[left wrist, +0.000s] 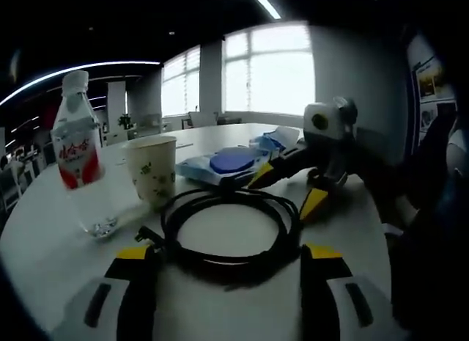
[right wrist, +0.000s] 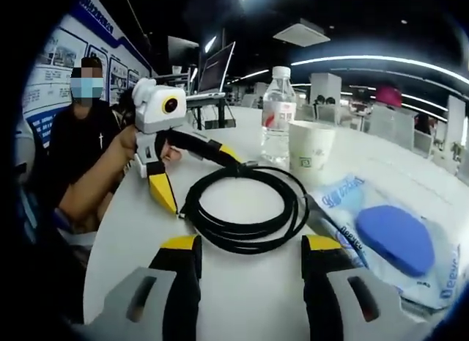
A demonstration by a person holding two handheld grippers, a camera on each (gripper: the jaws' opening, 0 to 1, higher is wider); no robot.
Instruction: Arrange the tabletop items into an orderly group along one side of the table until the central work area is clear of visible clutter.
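Both tongs (left wrist: 229, 257) (right wrist: 250, 246) flanking cable (left wrist: 229, 227)

Desk (left wrist: 44, 238): white. Cable (left wrist: 227, 231): black, coiled. Bottle (left wrist: 77, 147): clear, white cap, red and white label. Paper cup (left wrist: 151, 169): cream with green print. Packet (right wrist: 381, 235) beside the cup: pale blue wrapper, deep blue oval pad inside. Both grippers' jaws: black, yellow tips.

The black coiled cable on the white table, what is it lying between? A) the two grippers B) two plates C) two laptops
A: the black coiled cable lies on the white table between the left gripper and the right gripper, which face each other across it.
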